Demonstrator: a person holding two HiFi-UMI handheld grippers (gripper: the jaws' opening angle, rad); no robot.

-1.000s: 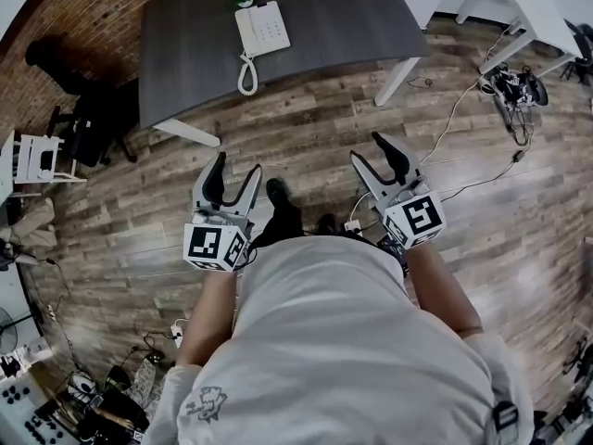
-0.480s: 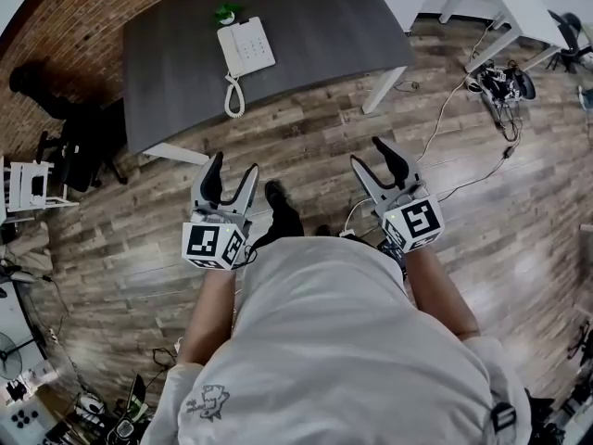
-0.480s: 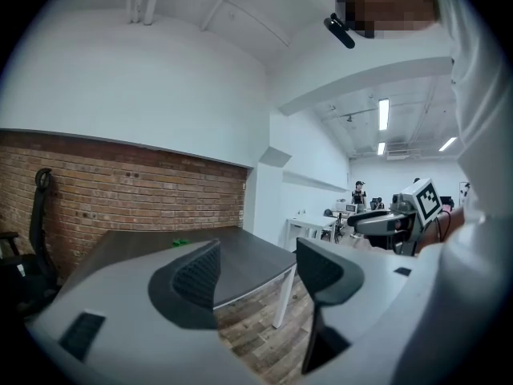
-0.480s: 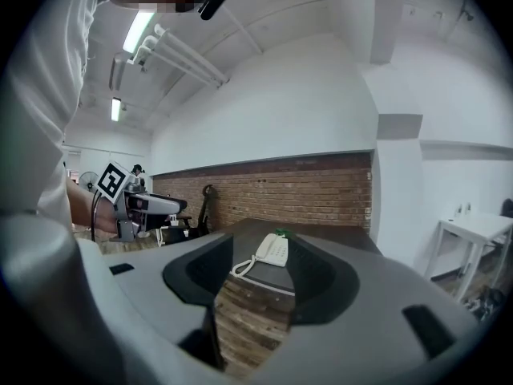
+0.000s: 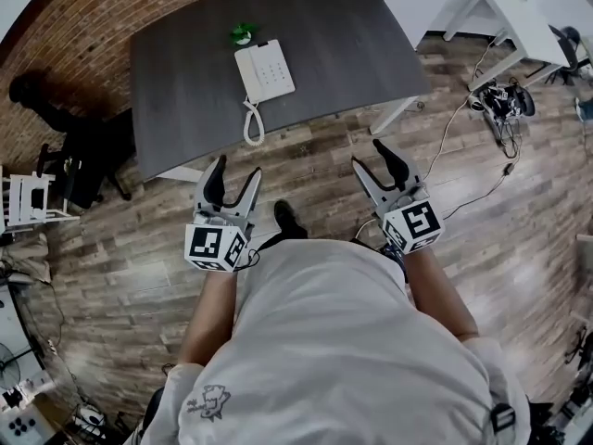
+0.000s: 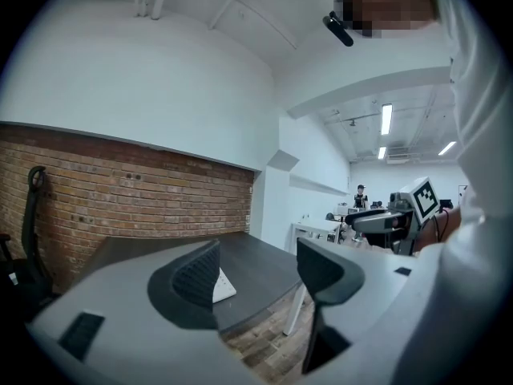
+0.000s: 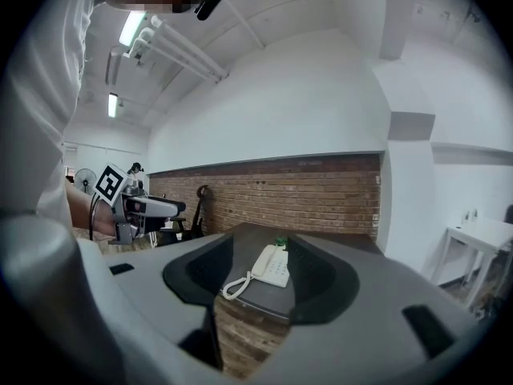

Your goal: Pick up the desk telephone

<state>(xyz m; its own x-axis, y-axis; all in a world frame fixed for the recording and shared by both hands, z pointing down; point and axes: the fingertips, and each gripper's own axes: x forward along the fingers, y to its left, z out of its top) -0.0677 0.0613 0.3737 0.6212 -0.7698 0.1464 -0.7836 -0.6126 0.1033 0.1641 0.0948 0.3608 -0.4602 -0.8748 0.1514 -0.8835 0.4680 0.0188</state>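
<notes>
A person stands on a wood plank floor [image 5: 519, 239] facing a dark grey tabletop [image 5: 343, 35], holding a gripper in each hand at waist height.

The desk telephone [image 5: 265, 70] lies flat on the tabletop, ahead of both grippers and well apart from them, a little nearer the left one. It is a white, rectangular set: the handset rests in its cradle along the side nearer the left gripper, and a keypad of small pale buttons fills the rest of the face. A white coiled cord [image 5: 251, 124] runs from the telephone's near end towards the grippers and stops close to the tabletop's front edge. A small green object [image 5: 243, 33] sits just beyond the telephone's far end; what it is cannot be told.

The left gripper [image 5: 235, 167] has its jaws wide apart with nothing between the pads; in its own view only a white corner of the telephone shows past the left jaw. The right gripper [image 5: 369, 153] also has its jaws spread and holds nothing; in its own view the telephone appears framed in the gap between them, far off on the tabletop. Neither gripper touches the tabletop. A brick wall [image 5: 83, 21] runs behind the tabletop.
</notes>
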